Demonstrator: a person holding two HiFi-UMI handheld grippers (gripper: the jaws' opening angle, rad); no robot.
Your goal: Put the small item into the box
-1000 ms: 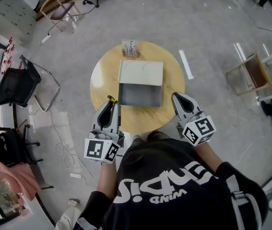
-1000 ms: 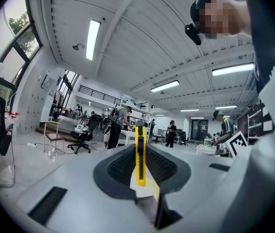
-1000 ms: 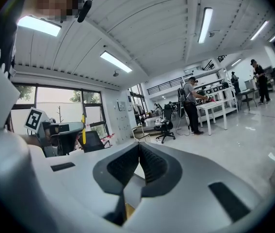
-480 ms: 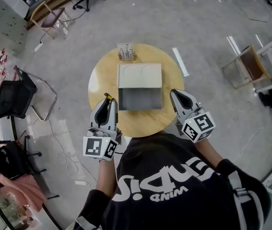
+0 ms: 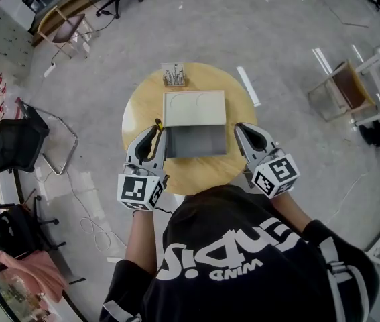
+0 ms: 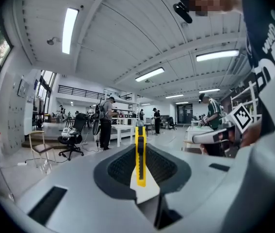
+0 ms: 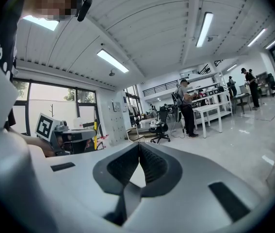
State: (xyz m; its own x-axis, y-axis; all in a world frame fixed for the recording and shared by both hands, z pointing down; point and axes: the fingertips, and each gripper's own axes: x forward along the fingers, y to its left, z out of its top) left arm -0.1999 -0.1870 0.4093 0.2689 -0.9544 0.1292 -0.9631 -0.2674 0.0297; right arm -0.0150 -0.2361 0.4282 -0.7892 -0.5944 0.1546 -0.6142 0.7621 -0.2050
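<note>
Utility knife point(image 6: 140, 154), the yellow one, sits clamped between the jaws of my left gripper point(image 5: 153, 138). It stands on end along the jaws, with its tip poking out past them. From the head view the knife point(image 5: 157, 123) is just beside the left wall of the open box point(image 5: 196, 143), outside it and not over the grey inside. The box lies mid-way on the round wooden table point(image 5: 176, 173), its pale lid folded back on the far side. My right gripper point(image 5: 246, 134) is at the box's right wall. Its jaws are pressed together at the tips with nothing between them. Both of my grippers point up and away from me.
</note>
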